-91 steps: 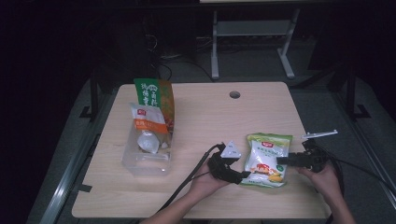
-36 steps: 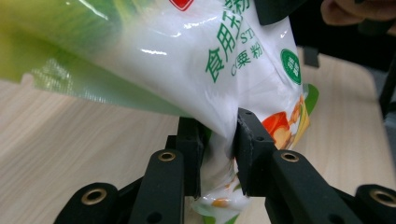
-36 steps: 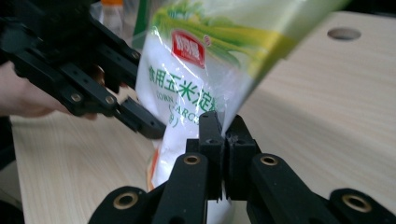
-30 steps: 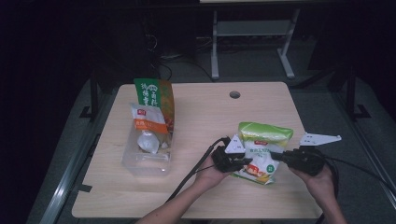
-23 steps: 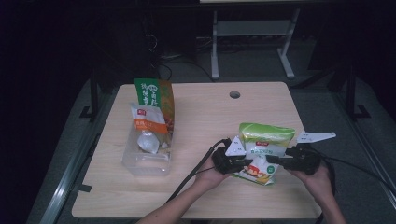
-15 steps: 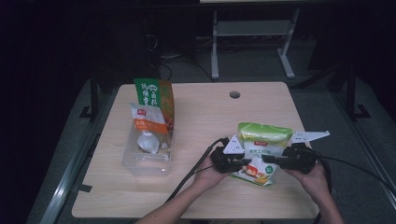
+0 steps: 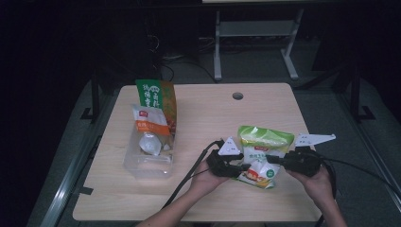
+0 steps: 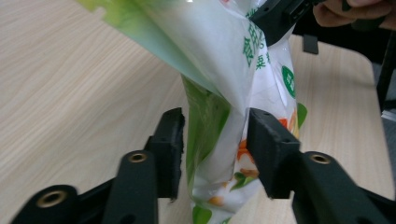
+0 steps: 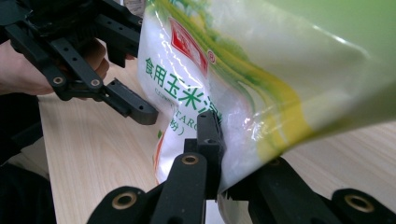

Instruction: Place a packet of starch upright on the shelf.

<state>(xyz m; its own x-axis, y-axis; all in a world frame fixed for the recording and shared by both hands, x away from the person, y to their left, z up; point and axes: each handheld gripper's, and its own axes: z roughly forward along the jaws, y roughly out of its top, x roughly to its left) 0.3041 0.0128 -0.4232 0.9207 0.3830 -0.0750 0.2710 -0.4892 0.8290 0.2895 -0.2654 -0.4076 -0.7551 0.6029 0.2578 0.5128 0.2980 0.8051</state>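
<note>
The green-and-white starch bag stood held up off the wooden table near the person's edge, between the two grippers. The left gripper came at it from the bag's left side and the right gripper from its right.

In the left gripper view, the bag's lower part hung between the two black jaws. The jaws had just been opening: a clear gap showed between the left jaw and the plastic, while the right jaw lay just beside the bag's white face, so this gripper was released, with the bag between its jaws but not pressed.

In the right gripper view, the jaws were clenched on the bag's edge, the plastic pinched and creased between them; they had just been closing. The bag rose from that pinch, tilted up and away, its red logo and green lettering facing the camera.

Well apart at the table's left stood a clear plastic bin holding a green-and-orange packet and a white-and-orange pouch.
</note>
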